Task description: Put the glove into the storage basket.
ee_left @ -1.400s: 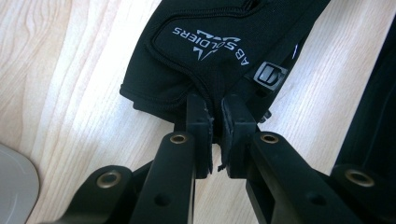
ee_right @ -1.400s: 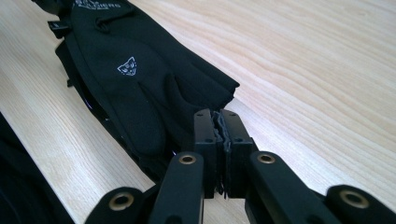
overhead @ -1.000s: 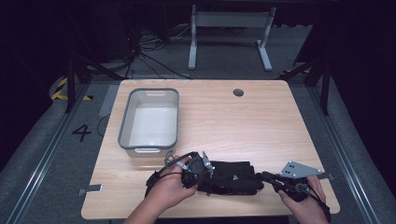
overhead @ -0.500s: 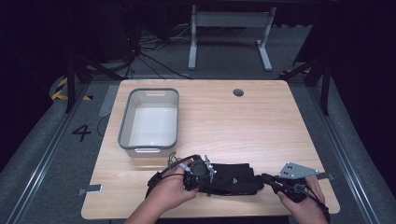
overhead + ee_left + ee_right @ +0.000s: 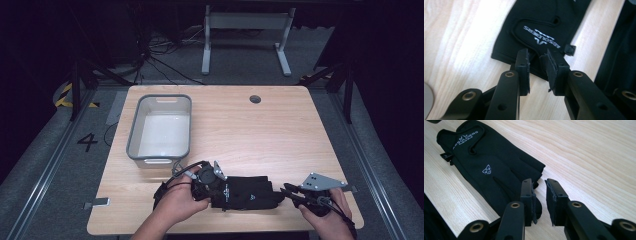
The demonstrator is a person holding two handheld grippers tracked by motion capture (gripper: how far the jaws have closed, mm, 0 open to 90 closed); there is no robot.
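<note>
Currently both grippers, left and right, have just been opening their fingers narrowly off the flat black fabric glove on the wooden desk; withdrawal should proceed level, avoiding snags.

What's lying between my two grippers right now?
The black glove lies flat on the table between the left gripper and right gripper, seen in the high view.

Glove near table's front edge, tub behind-left, seemingly apart
</note>
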